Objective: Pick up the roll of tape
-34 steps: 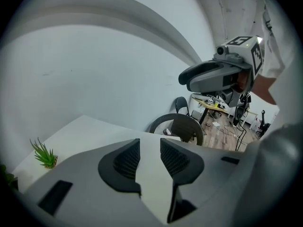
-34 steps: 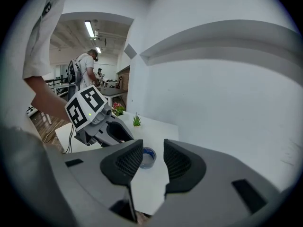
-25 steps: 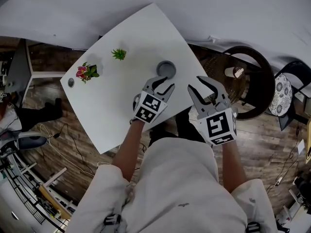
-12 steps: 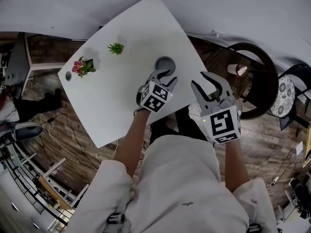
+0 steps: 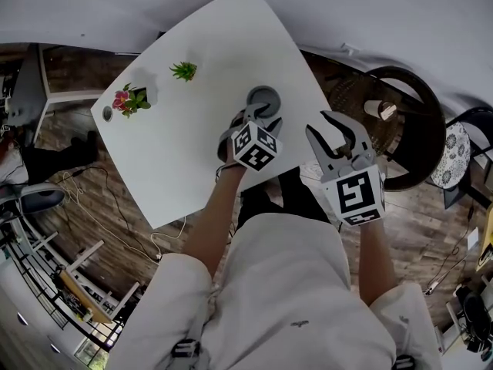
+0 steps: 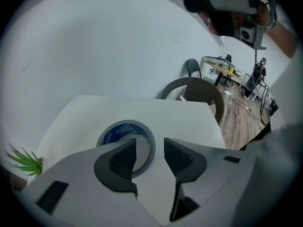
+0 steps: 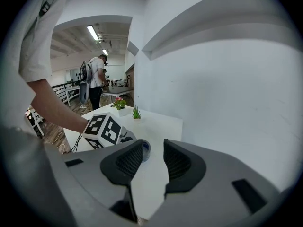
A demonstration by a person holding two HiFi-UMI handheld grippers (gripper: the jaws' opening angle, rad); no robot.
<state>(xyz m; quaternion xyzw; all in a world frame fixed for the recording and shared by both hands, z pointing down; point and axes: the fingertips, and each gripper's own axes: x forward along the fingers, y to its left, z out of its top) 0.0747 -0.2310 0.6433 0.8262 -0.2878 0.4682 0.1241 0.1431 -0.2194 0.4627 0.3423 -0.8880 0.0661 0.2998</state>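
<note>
The roll of tape (image 5: pixel 264 97), grey outside with a blue printed core, lies flat on the white table (image 5: pixel 192 145) near its right edge. My left gripper (image 5: pixel 258 116) points steeply down just at the roll's near side. In the left gripper view its jaws are opening; the left finger (image 6: pixel 116 167) overlaps the tape roll (image 6: pixel 118 130), and the roll's near rim shows in the gap of the left gripper (image 6: pixel 149 148), with no pad pressing on it. My right gripper (image 5: pixel 339 129) hovers open and empty beside the table's right edge. In its own view the right gripper (image 7: pixel 154 157) faces the tape roll (image 7: pixel 146 150).
A pink flower pot (image 5: pixel 131 100) and a small green plant (image 5: pixel 184 71) stand at the table's far left. A round dark wicker chair (image 5: pixel 404 129) with a cup (image 5: pixel 375 111) sits to the right. A person (image 7: pixel 97 79) stands in the background.
My left gripper has sunk toward the tape roll and tipped more steeply downward, and its jaws have widened. The right gripper has barely shifted.
</note>
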